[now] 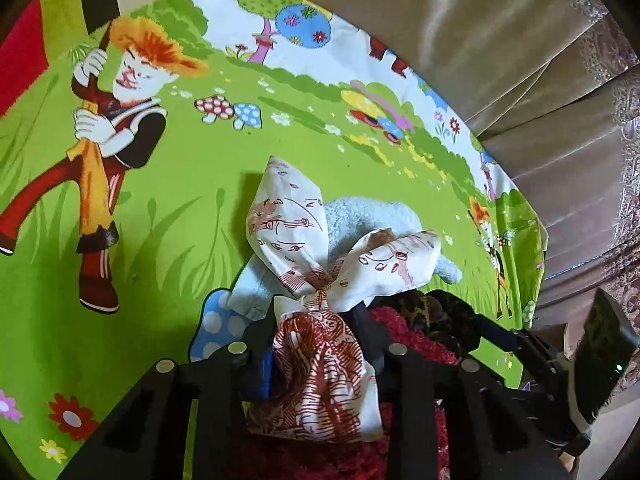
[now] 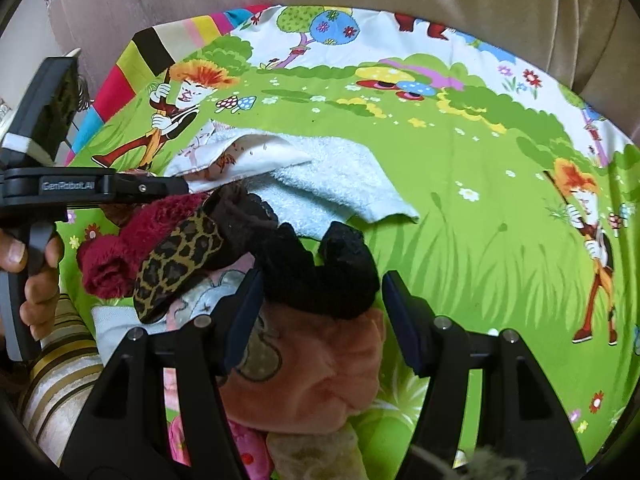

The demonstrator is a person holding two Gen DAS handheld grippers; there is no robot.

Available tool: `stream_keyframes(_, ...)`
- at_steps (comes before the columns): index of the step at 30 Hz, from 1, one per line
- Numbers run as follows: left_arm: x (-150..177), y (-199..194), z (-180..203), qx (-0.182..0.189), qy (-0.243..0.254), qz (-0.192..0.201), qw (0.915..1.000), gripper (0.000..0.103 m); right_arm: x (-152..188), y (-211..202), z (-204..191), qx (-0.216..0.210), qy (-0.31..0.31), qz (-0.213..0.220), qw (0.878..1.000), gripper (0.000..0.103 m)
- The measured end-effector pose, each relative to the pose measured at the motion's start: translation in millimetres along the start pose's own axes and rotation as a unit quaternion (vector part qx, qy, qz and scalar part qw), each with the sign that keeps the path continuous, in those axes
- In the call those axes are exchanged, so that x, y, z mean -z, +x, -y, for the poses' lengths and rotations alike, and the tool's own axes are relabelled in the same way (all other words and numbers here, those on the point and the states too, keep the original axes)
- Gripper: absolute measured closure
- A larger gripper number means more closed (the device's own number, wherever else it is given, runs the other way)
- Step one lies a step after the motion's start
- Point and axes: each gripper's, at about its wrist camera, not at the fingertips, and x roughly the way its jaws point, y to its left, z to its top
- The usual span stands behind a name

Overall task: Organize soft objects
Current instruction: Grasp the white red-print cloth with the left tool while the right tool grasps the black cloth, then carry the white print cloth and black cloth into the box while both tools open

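The right gripper (image 2: 322, 300) has its jaws wide apart, with a black fuzzy cloth (image 2: 320, 272) between them. I cannot tell if they touch it. Under it lies a pink soft thing (image 2: 316, 376). Beside it are a dark red fluffy cloth (image 2: 120, 252) and a leopard-spot cloth (image 2: 180, 256). A pale blue towel (image 2: 340, 176) lies behind them on the green cartoon sheet (image 2: 460, 200). A hand (image 2: 32, 272) holds the left gripper (image 2: 176, 186).

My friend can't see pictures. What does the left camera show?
The left tool pinches a white cloth with red-brown print, bunched between its fingers. Past it a pale blue towel lies on a bright green cartoon sheet, with red fuzzy fabric beside the tool.
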Motion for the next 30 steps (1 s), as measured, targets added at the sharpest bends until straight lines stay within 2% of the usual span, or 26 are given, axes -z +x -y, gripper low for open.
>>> stream_keyframes(5, 1, -17, 1, 0.009, -0.003, 0.031, 0.9995, 0.071, -4, 10, 4, -0.006, 0.011, -0.003, 1.0, 0.039)
stream_keyframes(8, 4, -27, 1, 0.013, -0.004, 0.05, 0.9987, 0.071, -3, 11, 4, -0.009, 0.015, -0.003, 1.0, 0.07)
stream_keyframes(12, 8, -36, 2, 0.017, -0.008, 0.068, 0.9975, 0.071, -1, 5, 3, -0.009, 0.014, 0.008, 1.0, 0.08)
stream_keyframes(22, 25, -65, 9, 0.022, -0.009, 0.117, 0.9929, 0.071, 7, -35, -3, 0.013, 0.02, 0.056, 0.998, 0.083)
stream_keyframes(30, 50, -84, 23, 0.02, 0.004, 0.148, 0.9888, 0.071, 29, -72, -3, 0.024, 0.049, 0.088, 0.995, 0.083)
